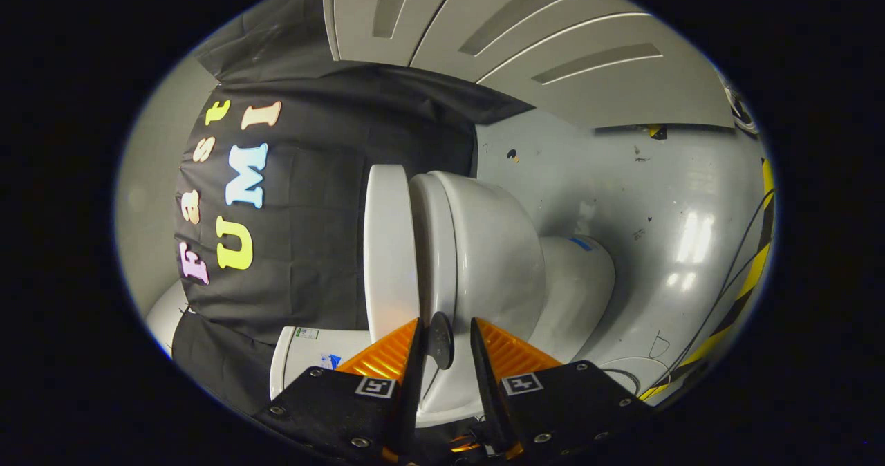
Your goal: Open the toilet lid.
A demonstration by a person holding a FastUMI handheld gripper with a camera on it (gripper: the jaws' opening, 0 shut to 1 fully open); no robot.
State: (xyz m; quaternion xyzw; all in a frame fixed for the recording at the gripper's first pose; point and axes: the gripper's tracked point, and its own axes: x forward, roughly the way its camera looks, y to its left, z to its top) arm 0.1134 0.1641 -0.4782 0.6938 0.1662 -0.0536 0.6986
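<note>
The view is rolled on its side, so the white toilet (484,252) lies sideways just ahead of the fingers. Its flat lid (388,245) rests against the seat (432,245), with only a thin dark seam between them. My gripper (446,338) is open, its fingers a small way apart. The front edge of the seat and bowl lies between them. The lid's front end is just outside one finger (387,355), partly hidden by it. A small dark round disc (440,340) shows in the gap; I cannot tell what it belongs to.
The toilet's pedestal (577,286) stands on a glossy grey floor (664,196). Yellow-and-black tape (750,272) and thin cables (726,293) run along the floor's far side. A white labelled box-like part (308,355) sits beside the lid, against the black cloth wall (325,210).
</note>
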